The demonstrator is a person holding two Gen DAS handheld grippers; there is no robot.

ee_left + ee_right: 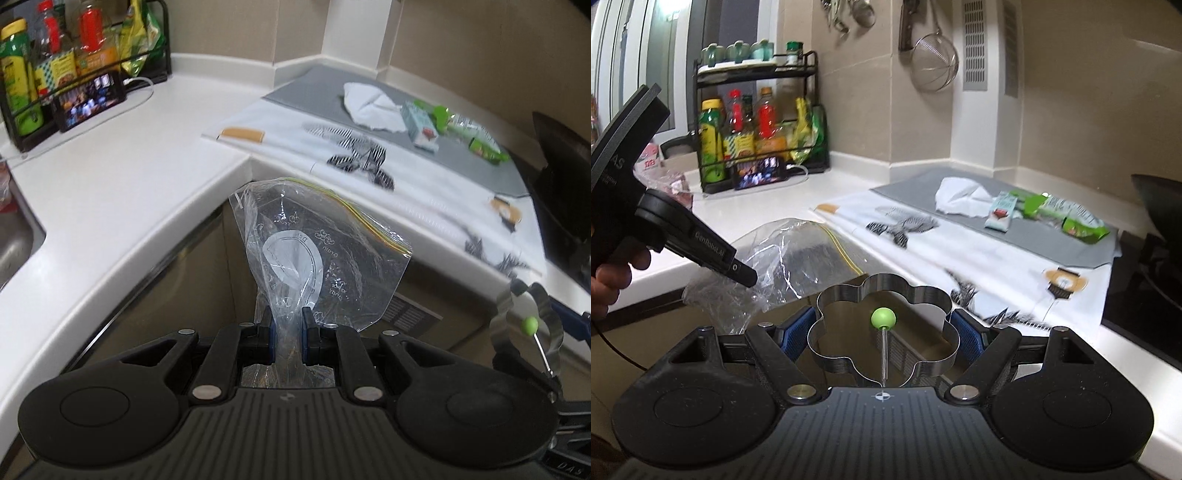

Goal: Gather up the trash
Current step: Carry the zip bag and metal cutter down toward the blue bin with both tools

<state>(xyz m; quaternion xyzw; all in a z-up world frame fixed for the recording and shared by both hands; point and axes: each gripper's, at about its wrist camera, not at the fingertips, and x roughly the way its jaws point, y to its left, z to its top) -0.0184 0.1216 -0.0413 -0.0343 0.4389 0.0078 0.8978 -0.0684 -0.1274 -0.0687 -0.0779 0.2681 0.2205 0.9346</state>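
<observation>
My left gripper (287, 325) is shut on a clear zip bag (317, 251) and holds it upright in front of the counter edge. The bag also shows in the right wrist view (790, 258), with the left gripper (738, 271) on it. My right gripper (882, 334) is shut on a flower-shaped metal ring mould (882, 328) with a green knob; the mould shows at the right edge of the left wrist view (528, 325). Trash lies on a grey mat (1052, 236): crumpled white paper (960, 197), a small carton (999, 214) and a green wrapper (1067, 216).
A patterned white cloth (960, 258) covers the counter beside the mat. A black rack of bottles (757, 122) and a phone (759, 173) stand at the back left. A sink (14, 236) is at the left, a black pan and hob (1152, 266) at the right.
</observation>
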